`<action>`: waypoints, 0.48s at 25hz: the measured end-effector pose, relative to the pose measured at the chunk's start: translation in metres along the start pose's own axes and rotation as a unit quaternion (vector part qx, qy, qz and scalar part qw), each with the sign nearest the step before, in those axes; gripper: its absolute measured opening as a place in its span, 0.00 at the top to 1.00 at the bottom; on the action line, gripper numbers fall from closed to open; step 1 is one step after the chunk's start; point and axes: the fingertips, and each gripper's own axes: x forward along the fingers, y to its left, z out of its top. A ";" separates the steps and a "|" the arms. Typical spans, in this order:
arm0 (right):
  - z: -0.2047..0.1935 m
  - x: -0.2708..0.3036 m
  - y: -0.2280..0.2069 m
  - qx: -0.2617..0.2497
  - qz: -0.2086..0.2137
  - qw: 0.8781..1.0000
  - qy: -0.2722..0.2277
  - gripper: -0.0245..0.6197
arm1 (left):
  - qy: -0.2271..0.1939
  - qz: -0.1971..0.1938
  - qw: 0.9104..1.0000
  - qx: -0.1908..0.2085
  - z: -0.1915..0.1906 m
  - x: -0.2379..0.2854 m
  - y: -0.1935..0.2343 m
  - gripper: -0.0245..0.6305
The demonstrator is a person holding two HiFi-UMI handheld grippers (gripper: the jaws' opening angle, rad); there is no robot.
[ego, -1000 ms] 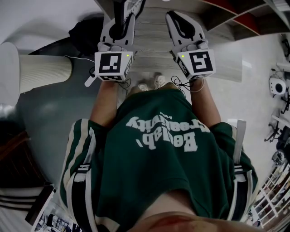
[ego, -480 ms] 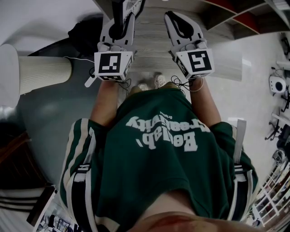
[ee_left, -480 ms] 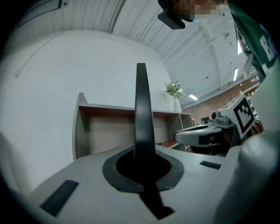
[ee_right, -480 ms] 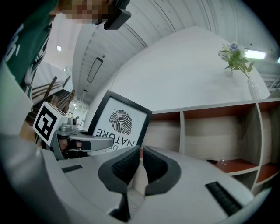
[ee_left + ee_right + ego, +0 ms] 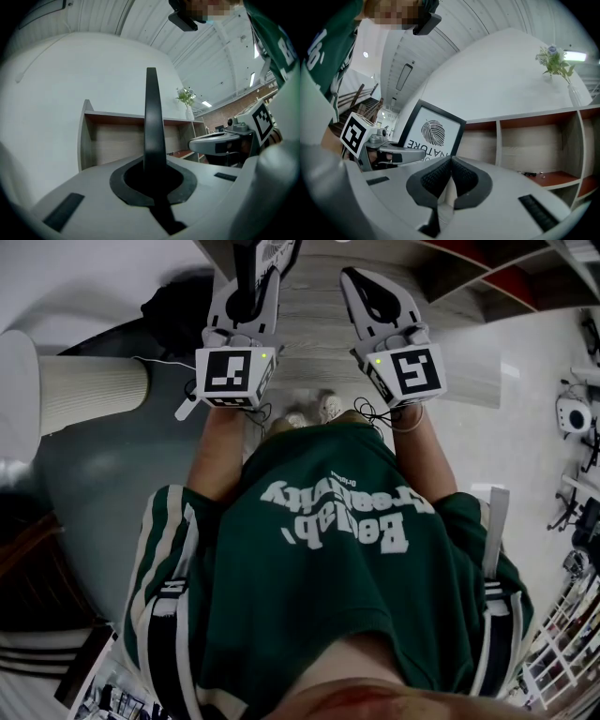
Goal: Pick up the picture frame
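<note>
Left gripper [image 5: 153, 180] fingers grasp the picture frame [image 5: 151, 117] edge-on — right gripper [image 5: 451, 176] fingers clenched, empty; open shelf [image 5: 498, 140] ahead — vase [image 5: 574, 96] atop.

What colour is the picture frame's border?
Black, round a white leaf print; the frame shows best in the right gripper view.

A wooden shelf unit [image 5: 529, 145] stands against the white wall [image 5: 497, 75]. A slim vase of flowers [image 5: 573, 96] stands on top, and small dark bits [image 5: 529, 174] lie on one reddish board.
</note>
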 end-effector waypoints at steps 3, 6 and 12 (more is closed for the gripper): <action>0.001 0.000 -0.001 -0.001 -0.003 1.000 -0.001 0.91 | -0.001 0.000 1.000 0.000 0.001 0.000 0.000 0.92; 0.001 -0.001 -0.003 -0.005 -0.010 1.000 -0.001 0.91 | 0.000 -0.001 1.000 0.002 0.002 0.000 0.000 0.92; 0.005 0.000 -0.007 -0.043 -0.032 0.998 -0.012 0.91 | 0.001 0.000 1.000 0.006 0.002 0.000 0.000 0.92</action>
